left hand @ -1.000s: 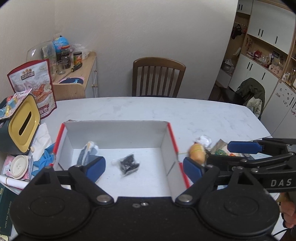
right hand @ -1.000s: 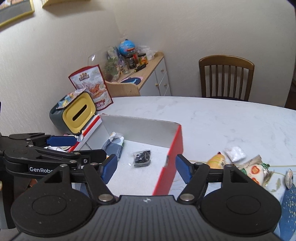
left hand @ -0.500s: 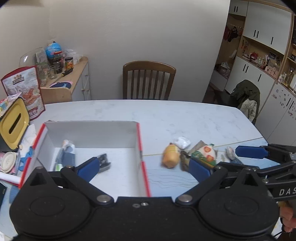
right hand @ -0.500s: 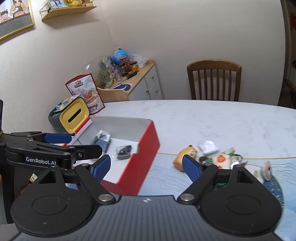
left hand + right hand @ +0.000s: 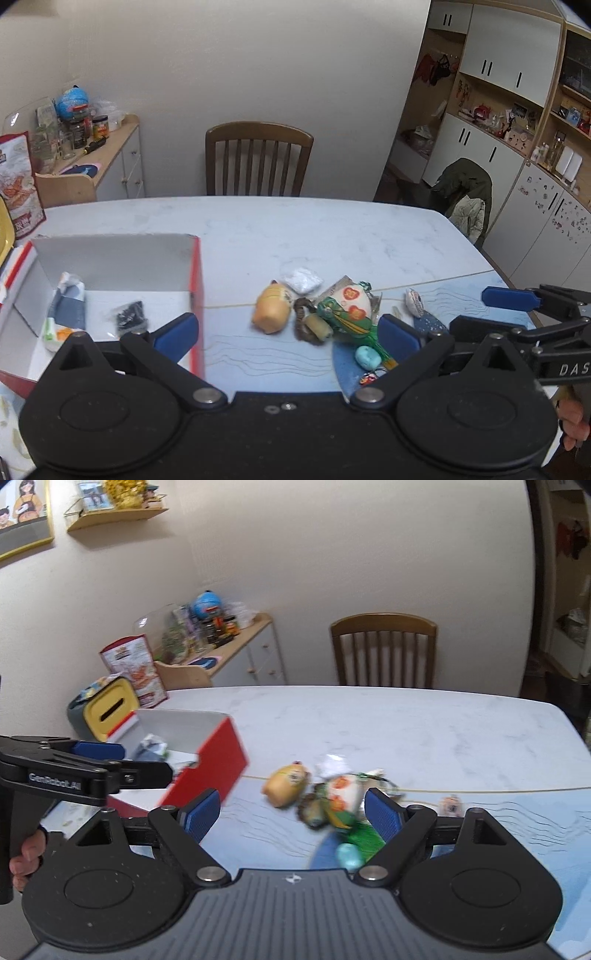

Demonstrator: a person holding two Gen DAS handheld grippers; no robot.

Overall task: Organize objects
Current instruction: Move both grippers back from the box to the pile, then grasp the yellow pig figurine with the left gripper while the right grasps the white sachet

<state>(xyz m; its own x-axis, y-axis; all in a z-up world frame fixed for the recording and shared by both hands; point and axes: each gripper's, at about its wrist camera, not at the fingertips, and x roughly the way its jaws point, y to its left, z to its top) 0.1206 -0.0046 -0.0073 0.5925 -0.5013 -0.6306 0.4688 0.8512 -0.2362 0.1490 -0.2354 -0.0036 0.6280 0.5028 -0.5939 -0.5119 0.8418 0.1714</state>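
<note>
I hold both grippers above the marble table, each with jaws spread and gripping nothing. The small pile, a yellow plush toy and a green-and-white pouch, lies just ahead between the left gripper fingers and under the right gripper. The red-walled box sits left; a wooden chair stands beyond.

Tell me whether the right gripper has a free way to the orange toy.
Probably yes. The right gripper is open and empty, and the orange toy lies just ahead on the bare table. The frog pouch crowds its right side; the box stands clear to its left.
</note>
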